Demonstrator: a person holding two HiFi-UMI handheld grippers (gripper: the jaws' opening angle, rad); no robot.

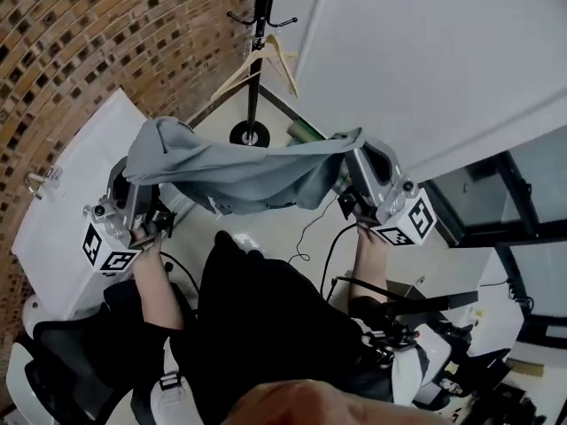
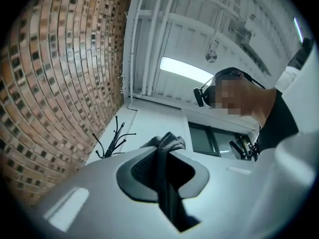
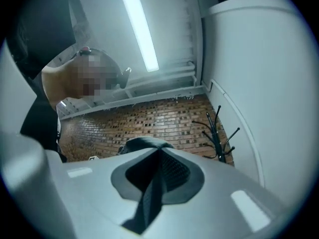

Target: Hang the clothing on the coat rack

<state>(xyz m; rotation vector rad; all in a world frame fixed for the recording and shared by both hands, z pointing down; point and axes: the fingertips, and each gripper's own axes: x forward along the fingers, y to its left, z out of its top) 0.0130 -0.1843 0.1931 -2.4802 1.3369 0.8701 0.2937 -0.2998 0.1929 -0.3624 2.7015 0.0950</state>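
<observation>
Centre of the head view: grey garment (image 1: 230, 171), stretched between my left claw (image 1: 135, 180) and right claw (image 1: 353, 168). Coat rack (image 1: 258, 25) with bare hanger (image 1: 266, 65) at upper centre, well apart from the garment. Hanging not yet done, I judge.

Left gripper view: claw pressed together, pinching the garment's cloth.

Right gripper view: same pinch; rack at right.

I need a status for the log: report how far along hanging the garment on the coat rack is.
Done: gray garment lifted, both the left hand-held gripper and right hand-held gripper shut on its fabric. In hand: it hangs stretched between them. Left: getting it to the coat rack, where the wooden hanger is bare.
</observation>
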